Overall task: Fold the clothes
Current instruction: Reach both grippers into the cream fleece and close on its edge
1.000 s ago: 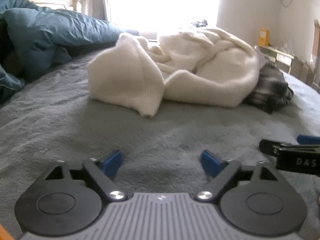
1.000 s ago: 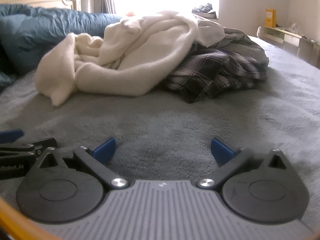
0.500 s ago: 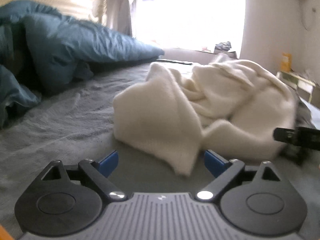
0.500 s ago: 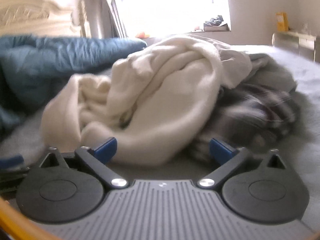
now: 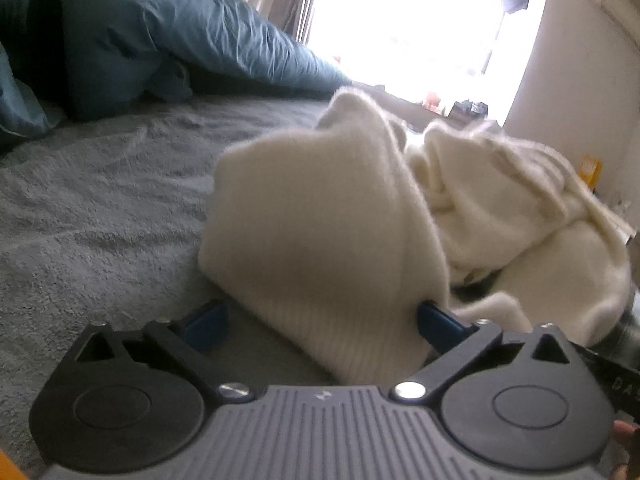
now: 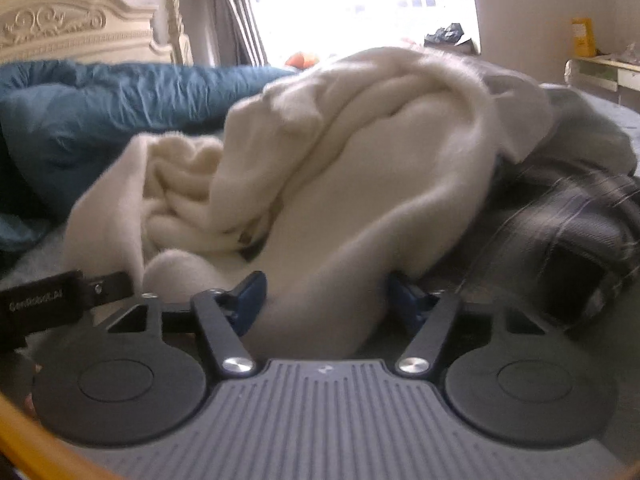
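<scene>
Sweater [image 5: 332,248], crumpled mid-bed [image 5: 100,208], lies between both spread grippers [image 5: 320,320] [image 6: 324,292]; closing now risks bunching layers or snagging the plaid shirt [image 6: 580,240].

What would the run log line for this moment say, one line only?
phase: reaching | left gripper: open, cream sweater edge between fingers | right gripper: open, straddling sweater fold | plaid shirt: untouched | bed: grey blanket
</scene>
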`<state>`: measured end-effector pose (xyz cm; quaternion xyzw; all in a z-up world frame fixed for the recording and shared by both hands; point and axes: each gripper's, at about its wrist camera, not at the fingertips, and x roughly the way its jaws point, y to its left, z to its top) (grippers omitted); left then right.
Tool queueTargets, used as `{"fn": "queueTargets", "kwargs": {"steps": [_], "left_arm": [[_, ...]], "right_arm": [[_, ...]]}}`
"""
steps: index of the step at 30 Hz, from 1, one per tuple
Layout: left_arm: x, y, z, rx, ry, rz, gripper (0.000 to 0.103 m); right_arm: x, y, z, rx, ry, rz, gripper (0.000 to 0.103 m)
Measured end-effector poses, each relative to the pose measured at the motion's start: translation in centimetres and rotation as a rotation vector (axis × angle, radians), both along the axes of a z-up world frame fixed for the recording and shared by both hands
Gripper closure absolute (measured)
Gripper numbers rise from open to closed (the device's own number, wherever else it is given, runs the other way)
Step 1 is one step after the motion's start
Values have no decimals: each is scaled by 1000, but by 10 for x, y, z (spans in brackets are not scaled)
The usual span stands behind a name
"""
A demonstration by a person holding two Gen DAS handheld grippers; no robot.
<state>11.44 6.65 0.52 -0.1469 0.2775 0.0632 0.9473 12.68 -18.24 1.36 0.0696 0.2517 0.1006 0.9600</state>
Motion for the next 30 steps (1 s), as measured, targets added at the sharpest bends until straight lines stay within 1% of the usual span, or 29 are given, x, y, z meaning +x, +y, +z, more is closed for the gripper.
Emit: {"fn": "queueTargets", "kwargs": {"steps": [3, 5, 6, 7, 8, 10, 11, 12, 13, 14, 15, 16, 17, 19, 21, 22, 26, 27, 30], "left_arm": [[8, -10, -1, 68, 39, -5, 0], [17, -21, -3, 145, 82, -7, 0], [20, -26, -4, 183, 94, -8, 3], [20, -31, -5, 216, 97, -10, 12], [19, -33, -4, 229, 94, -10, 16], [14, -32, -3, 215, 77, -7, 30], [11, -31, -3, 208, 68, -5, 34], [9, -30, -2, 202, 59, -4, 42], [6, -29, -2, 195, 50, -2, 54], [3, -29, -1, 188, 41, -1, 62], [0, -28, -1, 181, 32, 1, 76], [-3, -25, 0, 164, 20, 3, 82], [-8, -21, 1, 139, 8, 5, 84], [-18, -13, 4, 97, -10, 8, 89], [-28, -9, 11, 93, -32, 18, 90], [-34, -9, 15, 109, -48, 25, 91], [-59, -15, 34, 243, -118, 59, 92], [-65, -15, 39, 257, -132, 70, 92], [-82, -4, 53, 220, -169, 100, 92]], "right_arm": [[3, -2, -4, 18, 34, 4, 46], [6, -4, -7, 35, 54, 3, 47], [6, -4, -8, 41, 61, 3, 48], [7, -4, -9, 40, 63, 5, 49], [7, -3, -9, 39, 60, 8, 52], [5, -2, -10, 36, 54, 15, 54], [5, -2, -10, 37, 50, 16, 56], [4, -1, -10, 38, 46, 18, 58], [3, -2, -9, 40, 42, 20, 60], [3, -2, -9, 41, 39, 22, 64], [2, -3, -9, 43, 35, 24, 68], [1, -3, -8, 46, 27, 23, 71], [-1, -4, -8, 49, 19, 22, 77], [-3, -5, -7, 57, 11, 24, 80], [-4, -6, -6, 65, 2, 25, 85], [-5, -7, -5, 71, -5, 28, 85], [-12, -10, 0, 87, -30, 42, 86], [-14, -10, 2, 88, -43, 42, 86], [-25, -12, 7, 83, -90, 43, 87]]}}
